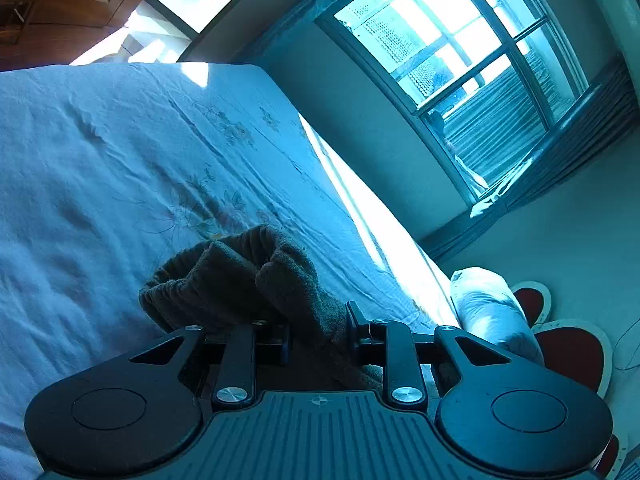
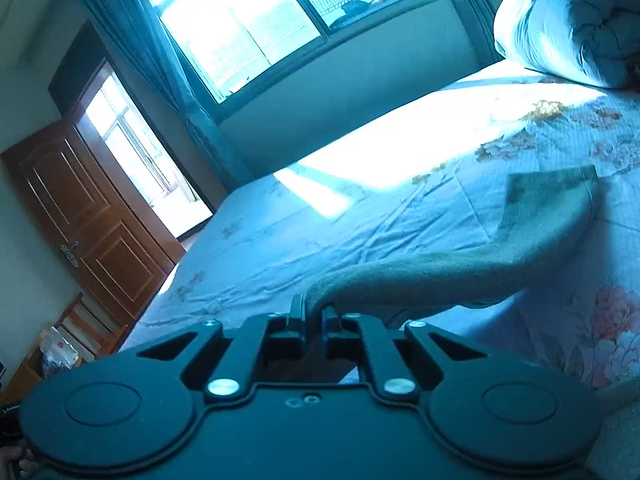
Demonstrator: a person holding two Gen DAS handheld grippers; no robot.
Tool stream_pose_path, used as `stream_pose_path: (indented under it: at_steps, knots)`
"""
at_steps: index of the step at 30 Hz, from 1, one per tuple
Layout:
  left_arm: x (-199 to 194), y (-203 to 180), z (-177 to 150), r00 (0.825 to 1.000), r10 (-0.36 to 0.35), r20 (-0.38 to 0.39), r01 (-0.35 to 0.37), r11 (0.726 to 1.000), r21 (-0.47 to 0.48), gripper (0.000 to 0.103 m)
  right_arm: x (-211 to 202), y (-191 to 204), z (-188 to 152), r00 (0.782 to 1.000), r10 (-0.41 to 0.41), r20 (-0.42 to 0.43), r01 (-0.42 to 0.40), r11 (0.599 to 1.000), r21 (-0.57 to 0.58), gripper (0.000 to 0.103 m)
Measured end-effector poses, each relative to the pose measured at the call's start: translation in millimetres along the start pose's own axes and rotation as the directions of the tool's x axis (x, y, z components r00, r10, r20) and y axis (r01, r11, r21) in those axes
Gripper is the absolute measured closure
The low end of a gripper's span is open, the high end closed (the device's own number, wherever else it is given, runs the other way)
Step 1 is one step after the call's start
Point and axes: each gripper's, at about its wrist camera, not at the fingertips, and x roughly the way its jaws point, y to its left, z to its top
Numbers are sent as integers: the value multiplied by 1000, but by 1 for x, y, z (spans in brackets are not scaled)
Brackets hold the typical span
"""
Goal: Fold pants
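The pants (image 1: 240, 276) are thick grey-brown fleece. In the left wrist view my left gripper (image 1: 318, 334) is shut on a bunched, ribbed end of them, held above the bed (image 1: 100, 160). In the right wrist view my right gripper (image 2: 314, 316) is shut on an edge of the pants (image 2: 480, 264). From there the fabric stretches right and away over the floral bed sheet (image 2: 320, 240), ending in a flat leg end (image 2: 552, 196) that hangs blurred.
A rolled quilt (image 2: 568, 28) lies at the head of the bed, also in the left wrist view (image 1: 492, 308). A window wall (image 1: 460, 60) runs along the bed's far side. A brown door (image 2: 88, 216) stands at the left. A red and white headboard (image 1: 568, 344) is behind the quilt.
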Motion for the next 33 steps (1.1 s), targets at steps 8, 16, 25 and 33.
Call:
stream_pose_path:
  at_steps: [8, 16, 25, 33]
  knots:
    - [-34, 73, -82, 983, 148, -112, -162, 977, -136, 76, -14, -23, -76, 988, -32, -150, 23, 998, -57, 103]
    - [-44, 72, -95, 986, 136, -93, -151, 972, -180, 76, -12, -23, -71, 984, -38, -174, 29, 998, -51, 103]
    - [-58, 78, -102, 981, 166, -105, -186, 955, -232, 38, -6, -34, -74, 976, -48, -211, 48, 999, -9, 100]
    - [-58, 71, -121, 984, 139, -111, -162, 956, -243, 82, -3, -37, -71, 975, -54, -214, 56, 998, 2, 101]
